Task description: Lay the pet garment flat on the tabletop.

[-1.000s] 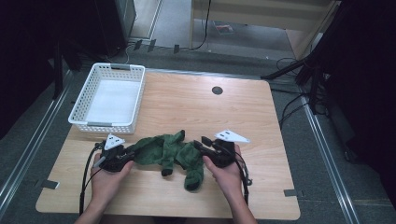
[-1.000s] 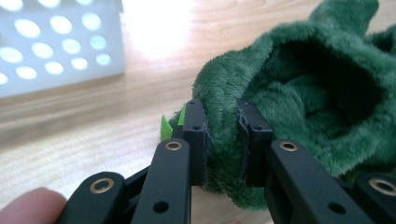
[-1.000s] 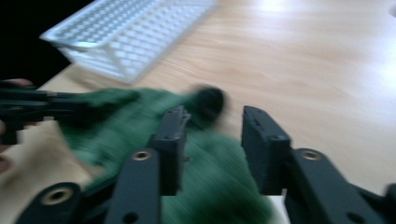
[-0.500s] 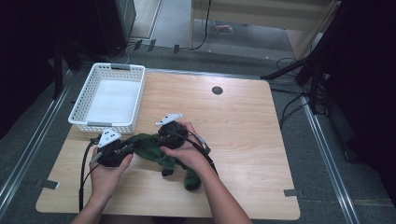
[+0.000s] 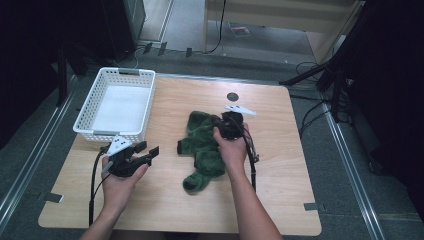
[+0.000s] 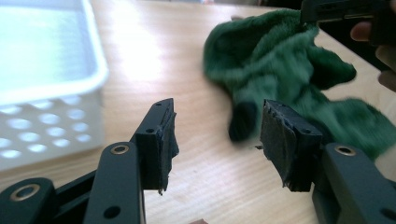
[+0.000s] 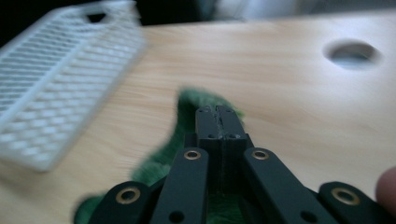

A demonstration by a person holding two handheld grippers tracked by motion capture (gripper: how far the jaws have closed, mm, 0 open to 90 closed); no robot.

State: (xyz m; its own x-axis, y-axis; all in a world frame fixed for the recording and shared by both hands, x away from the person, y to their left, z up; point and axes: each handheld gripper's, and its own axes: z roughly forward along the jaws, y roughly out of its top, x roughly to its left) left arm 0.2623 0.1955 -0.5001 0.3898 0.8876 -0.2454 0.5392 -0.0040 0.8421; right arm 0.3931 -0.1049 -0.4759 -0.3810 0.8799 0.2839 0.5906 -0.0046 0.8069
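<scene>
A dark green fuzzy cloth (image 5: 200,145) lies crumpled in the middle of the wooden table (image 5: 280,170). My right gripper (image 5: 227,125) is at the cloth's far right edge and is shut on it. In the right gripper view the jaws (image 7: 217,114) are pressed together with the green cloth (image 7: 198,102) under and around them. My left gripper (image 5: 150,152) is open, a short way left of the cloth and not touching it. In the left gripper view its spread jaws (image 6: 215,144) point at the cloth (image 6: 280,79), and the right gripper (image 6: 336,11) holds the cloth's top edge.
A white perforated basket (image 5: 112,134) stands at the table's far left, also seen as the basket (image 6: 46,93) and the basket (image 7: 56,84). A round cable hole (image 5: 232,96) sits near the far edge. Bare wood lies at the right and near side.
The cloth was stretched between both grippers. The left gripper has let go, opened and drawn back left. The right gripper swung its end leftward, then toward the far middle, bunching the cloth.
</scene>
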